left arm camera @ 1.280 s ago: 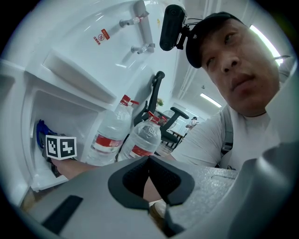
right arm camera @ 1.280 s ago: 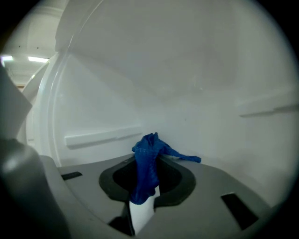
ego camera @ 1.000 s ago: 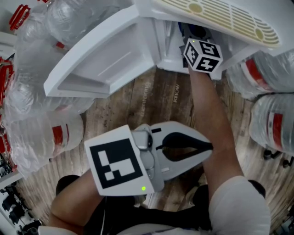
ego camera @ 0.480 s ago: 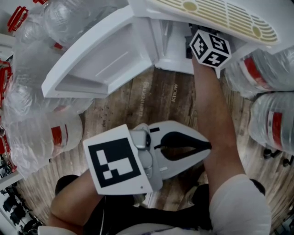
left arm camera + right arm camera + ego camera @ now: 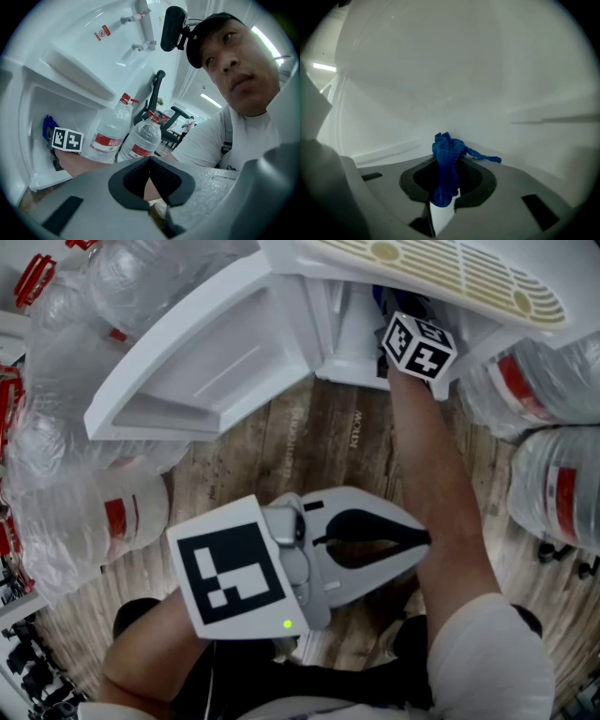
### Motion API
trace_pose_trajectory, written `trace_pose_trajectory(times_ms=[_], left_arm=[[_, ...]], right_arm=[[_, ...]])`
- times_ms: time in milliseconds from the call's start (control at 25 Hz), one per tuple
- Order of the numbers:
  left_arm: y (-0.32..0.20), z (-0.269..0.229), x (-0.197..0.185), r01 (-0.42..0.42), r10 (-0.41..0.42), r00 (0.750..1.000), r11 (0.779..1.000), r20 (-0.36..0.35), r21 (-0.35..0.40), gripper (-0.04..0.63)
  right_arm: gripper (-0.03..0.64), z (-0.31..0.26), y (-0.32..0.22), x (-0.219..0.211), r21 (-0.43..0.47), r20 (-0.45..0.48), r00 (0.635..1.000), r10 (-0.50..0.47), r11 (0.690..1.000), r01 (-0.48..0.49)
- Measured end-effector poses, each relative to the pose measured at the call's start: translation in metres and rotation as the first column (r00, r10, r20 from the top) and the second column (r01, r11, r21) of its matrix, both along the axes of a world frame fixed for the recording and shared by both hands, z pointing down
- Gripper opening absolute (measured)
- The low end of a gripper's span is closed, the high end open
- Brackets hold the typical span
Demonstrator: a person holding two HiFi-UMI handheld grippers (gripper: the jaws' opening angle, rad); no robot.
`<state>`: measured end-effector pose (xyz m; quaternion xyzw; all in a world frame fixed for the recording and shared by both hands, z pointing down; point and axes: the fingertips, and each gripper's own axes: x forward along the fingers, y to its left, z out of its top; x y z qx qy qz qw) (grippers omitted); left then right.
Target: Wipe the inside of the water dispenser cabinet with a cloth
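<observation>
Left of the white water dispenser cabinet point(image 5: 349, 332), the clear plastic water bottles with red labels point(image 5: 98, 512) lie as they did a second ago, and the cabinet's white door point(image 5: 202, 357) hangs open at the same angle.

In front of the cabinet, well clear of its opening, the left gripper point(image 5: 427, 540) has hardly shifted. Its jaws are pressed together on nothing, so it takes no part in the wiping.

The change is at the cabinet's opening. The right gripper point(image 5: 446, 164), marked in the head view by its black-and-white cube, went further in and to the right under the dispenser's beige slotted top point(image 5: 450, 273) half a second ago. It has now drawn back a little toward the opening. Its jaws are clamped on the crumpled blue cloth point(image 5: 449, 146), whose bunched end sticks out past the jaw tips toward the cabinet's white inner wall point(image 5: 454, 84). Whether the cloth touches the wall cannot be told.

That in-and-out shift reads as a wiping stroke under way inside the cabinet. How much of the interior is already wiped cannot be judged.
</observation>
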<state>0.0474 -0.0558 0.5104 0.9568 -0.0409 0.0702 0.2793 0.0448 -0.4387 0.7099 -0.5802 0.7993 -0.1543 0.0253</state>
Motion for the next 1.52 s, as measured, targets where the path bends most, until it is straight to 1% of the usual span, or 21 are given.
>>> trace_pose_trajectory(times_ms=[120, 200, 360, 520, 600, 680, 840, 1040, 1240, 1400, 1480, 1520], left_arm=[[0.001, 0.0, 0.0, -0.004, 0.004, 1.0, 1.0, 0.003, 0.003, 0.003], [0.001, 0.0, 0.0, -0.006, 0.006, 1.0, 1.0, 0.002, 0.006, 0.003], [0.002, -0.002, 0.001, -0.01, 0.01, 1.0, 1.0, -0.001, 0.014, 0.003], [0.003, -0.002, 0.001, -0.012, 0.012, 1.0, 1.0, 0.0, 0.014, 0.003], [0.003, -0.002, 0.002, -0.012, 0.012, 1.0, 1.0, 0.0, 0.016, 0.003], [0.003, -0.002, 0.002, -0.011, 0.011, 1.0, 1.0, 0.0, 0.017, 0.003], [0.003, -0.001, 0.001, -0.01, 0.01, 1.0, 1.0, 0.004, 0.017, 0.003], [0.003, -0.002, 0.003, -0.011, 0.011, 1.0, 1.0, 0.001, 0.015, 0.003], [0.004, 0.0, 0.003, -0.012, 0.012, 1.0, 1.0, 0.001, 0.009, 0.003], [0.004, -0.001, 0.002, -0.01, 0.01, 1.0, 1.0, 0.003, 0.006, 0.003], [0.004, -0.001, 0.001, -0.01, 0.01, 1.0, 1.0, 0.006, 0.005, 0.003], [0.005, -0.001, 0.001, -0.011, 0.011, 1.0, 1.0, 0.006, 0.006, 0.003]], right_arm=[[0.061, 0.007, 0.003, 0.005, -0.041, 0.035, 0.999, 0.031, 0.999, -0.03], [0.061, -0.002, 0.006, 0.006, -0.023, 0.057, 0.998, 0.04, 0.999, -0.039], [0.062, -0.047, 0.013, 0.009, 0.093, 0.118, 0.991, 0.057, 0.993, -0.068], [0.061, -0.102, 0.019, 0.012, 0.24, 0.181, 0.983, 0.045, 0.967, -0.088], [0.061, -0.117, 0.018, 0.014, 0.276, 0.21, 0.977, 0.039, 0.956, -0.098], [0.061, -0.12, 0.015, 0.02, 0.28, 0.23, 0.972, 0.054, 0.953, -0.119], [0.061, -0.097, 0.007, 0.031, 0.225, 0.235, 0.967, 0.098, 0.963, -0.152], [0.061, -0.045, 0.004, 0.038, 0.094, 0.212, 0.965, 0.153, 0.98, -0.176], [0.061, -0.013, 0.003, 0.042, -0.001, 0.171, 0.967, 0.191, 0.981, -0.193], [0.061, 0.008, 0.005, 0.047, -0.087, 0.184, 0.958, 0.222, 0.974, -0.209], [0.062, 0.009, 0.008, 0.049, -0.102, 0.198, 0.953, 0.228, 0.972, -0.212], [0.062, 0.005, 0.009, 0.049, -0.095, 0.209, 0.951, 0.227, 0.973, -0.211]])
